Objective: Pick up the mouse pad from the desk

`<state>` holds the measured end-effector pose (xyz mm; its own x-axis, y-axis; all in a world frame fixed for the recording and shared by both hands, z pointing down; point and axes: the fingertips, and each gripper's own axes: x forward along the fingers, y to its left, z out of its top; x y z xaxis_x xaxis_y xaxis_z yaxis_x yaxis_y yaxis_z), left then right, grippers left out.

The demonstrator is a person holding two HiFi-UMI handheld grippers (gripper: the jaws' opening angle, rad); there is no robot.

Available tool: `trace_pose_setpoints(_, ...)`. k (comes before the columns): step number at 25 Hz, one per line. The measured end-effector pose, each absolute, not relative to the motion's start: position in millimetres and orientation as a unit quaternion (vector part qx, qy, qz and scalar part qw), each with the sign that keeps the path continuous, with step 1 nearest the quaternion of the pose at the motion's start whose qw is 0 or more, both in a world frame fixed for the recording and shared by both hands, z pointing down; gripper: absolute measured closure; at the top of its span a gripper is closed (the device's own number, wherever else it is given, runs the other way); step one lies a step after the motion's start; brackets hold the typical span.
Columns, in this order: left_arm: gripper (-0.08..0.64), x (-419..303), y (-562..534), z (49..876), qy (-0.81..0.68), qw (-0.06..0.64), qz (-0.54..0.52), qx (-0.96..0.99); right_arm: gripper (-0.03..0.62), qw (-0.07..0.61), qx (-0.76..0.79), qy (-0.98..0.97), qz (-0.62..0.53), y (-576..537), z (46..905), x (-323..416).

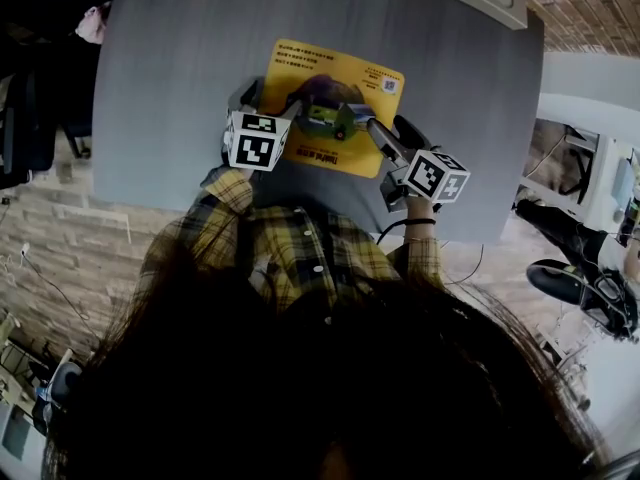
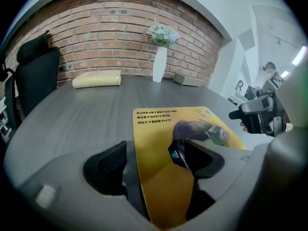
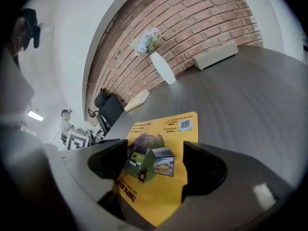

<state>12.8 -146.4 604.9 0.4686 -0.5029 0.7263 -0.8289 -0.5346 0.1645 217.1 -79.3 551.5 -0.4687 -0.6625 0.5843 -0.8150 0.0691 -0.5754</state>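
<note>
Left gripper [image 1: 276,105] was observed low over the near edge of the mouse pad [image 1: 300,63], its jaws standing wide apart. From its own camera, the left gripper [image 2: 154,155] had the yellow mouse pad [image 2: 159,129] running up between the jaws: the right-hand jaw sat over the pad, the left-hand jaw beside the pad's edge over bare desk [image 2: 82,114]. No clamping was seen.

Right gripper [image 1: 396,134] was at the pad's near right corner, likewise parted wide. In the right gripper view, the right gripper [image 3: 156,160] framed the mouse pad [image 3: 168,129] between its two jaws, the printed picture in the gap (neither jaw was seen pressing on it).

Mouse pad lay flat on the grey desk [image 1: 180,68], roughly central, printed side up, its near edge towards the person.

Noted further back on the desk: a white vase [image 2: 159,64] with pale flowers, a yellowish block [image 2: 96,79] and a grey box [image 3: 215,55], all well apart from the pad, near a brick wall [image 2: 110,28]. A black chair [image 2: 36,76] stood at the desk's left side
</note>
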Motion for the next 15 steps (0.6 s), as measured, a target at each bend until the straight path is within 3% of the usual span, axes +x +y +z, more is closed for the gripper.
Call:
trace_pose_setpoints(6,0.227,16,-146,614,-0.404,0.233,0.339,0.817,0.236,0.048,0.501,-0.716,0.484,-80,555,219)
trace_pose_setpoints(15,0.242,20,-143,618,-0.394,0.226,0.354,0.817,0.239,0.028,0.487,-0.701,0.520,-78,564,218)
